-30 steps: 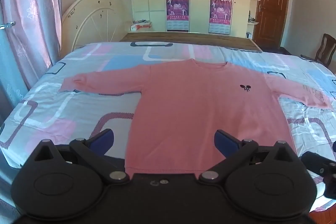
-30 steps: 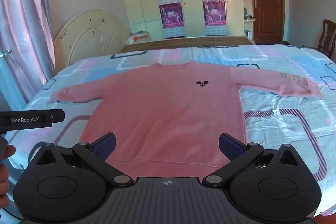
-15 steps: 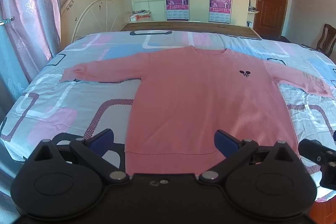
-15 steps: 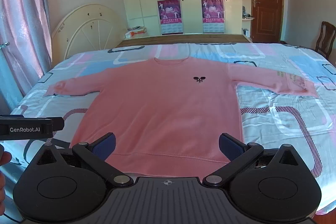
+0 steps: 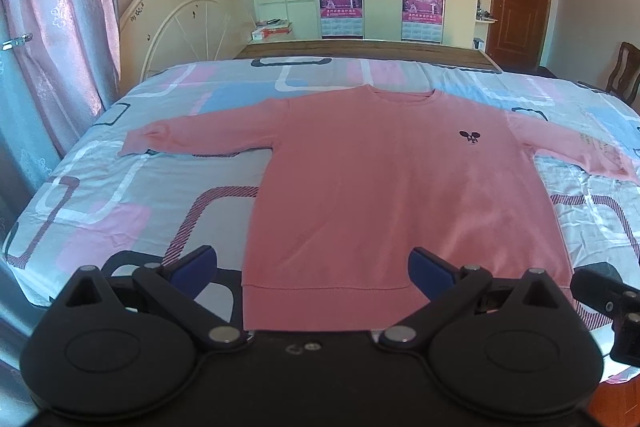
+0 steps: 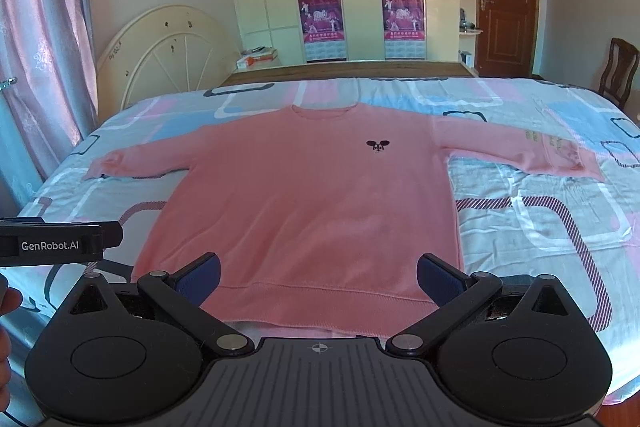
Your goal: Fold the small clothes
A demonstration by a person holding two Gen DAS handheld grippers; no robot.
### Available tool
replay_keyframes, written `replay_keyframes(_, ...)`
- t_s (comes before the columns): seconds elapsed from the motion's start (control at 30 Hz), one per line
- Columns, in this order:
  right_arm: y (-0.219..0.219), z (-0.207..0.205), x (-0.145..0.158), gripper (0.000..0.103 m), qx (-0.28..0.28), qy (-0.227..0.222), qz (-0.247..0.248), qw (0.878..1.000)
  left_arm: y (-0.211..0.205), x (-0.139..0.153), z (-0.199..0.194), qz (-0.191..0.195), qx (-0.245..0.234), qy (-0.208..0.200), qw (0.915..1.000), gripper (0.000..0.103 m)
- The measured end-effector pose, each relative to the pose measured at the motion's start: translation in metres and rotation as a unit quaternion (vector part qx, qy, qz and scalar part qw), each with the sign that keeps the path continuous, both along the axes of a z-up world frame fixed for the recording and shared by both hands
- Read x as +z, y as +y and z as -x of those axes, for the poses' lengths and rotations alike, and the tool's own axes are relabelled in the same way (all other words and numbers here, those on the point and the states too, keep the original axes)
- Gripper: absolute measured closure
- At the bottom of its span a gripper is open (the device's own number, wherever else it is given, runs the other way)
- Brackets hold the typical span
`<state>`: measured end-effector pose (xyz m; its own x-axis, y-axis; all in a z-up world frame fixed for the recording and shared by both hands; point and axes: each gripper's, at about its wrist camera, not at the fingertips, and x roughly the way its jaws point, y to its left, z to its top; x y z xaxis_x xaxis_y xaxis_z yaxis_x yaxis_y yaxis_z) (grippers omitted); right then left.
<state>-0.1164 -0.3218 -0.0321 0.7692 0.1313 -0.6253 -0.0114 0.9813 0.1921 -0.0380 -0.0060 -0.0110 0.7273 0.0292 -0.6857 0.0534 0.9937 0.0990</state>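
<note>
Both tools hang at the near edge of the bed, nothing gripped — the left gripper [image 5: 312,263] has its jaws spread wide and empty, and the right gripper [image 6: 318,277] stands just as wide, also empty. Straight ahead of both sets of jaws, the ribbed hem [image 6: 320,297] of the pink sweater [image 5: 400,195] lies just beyond the fingertips, flat on the patterned bedsheet [image 5: 132,195]. Looks like soft, light knit — it should drape and slide the moment it lifts, so a pinch through both layers at the hem corners seems the safest hold. Farther out, left of the left jaws, one sleeve [image 5: 200,139] stretches sideways; right of the right jaws, the other sleeve [image 6: 520,147] does the same. Farthest away sits the neckline [image 6: 324,111].
</note>
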Motion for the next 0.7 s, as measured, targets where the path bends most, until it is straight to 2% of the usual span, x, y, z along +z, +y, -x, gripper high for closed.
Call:
replay_keyframes(0.2,-0.008,0.014,0.007,0.000,-0.001,-0.001,0.002,1.000,-0.008,0.001,-0.001,-0.007,0.000,-0.001,1.0000,0.001)
replay_keyframes(0.4,0.010,0.003,-0.010,0.000,-0.006,0.002,0.002,1.000,-0.009,0.000,-0.001,-0.013,-0.003,-0.002,0.9999,0.001)
replay_keyframes(0.53,0.002,0.005,-0.006,0.000,-0.007,0.004,0.001,1.000,-0.007,-0.001,-0.001,-0.012,-0.002,0.000,0.9999,0.001)
replay_keyframes(0.7,0.037,-0.002,-0.004,0.000,-0.014,0.006,0.003,1.000,-0.009,-0.001,-0.003,-0.015,-0.001,0.000,0.9999,0.001)
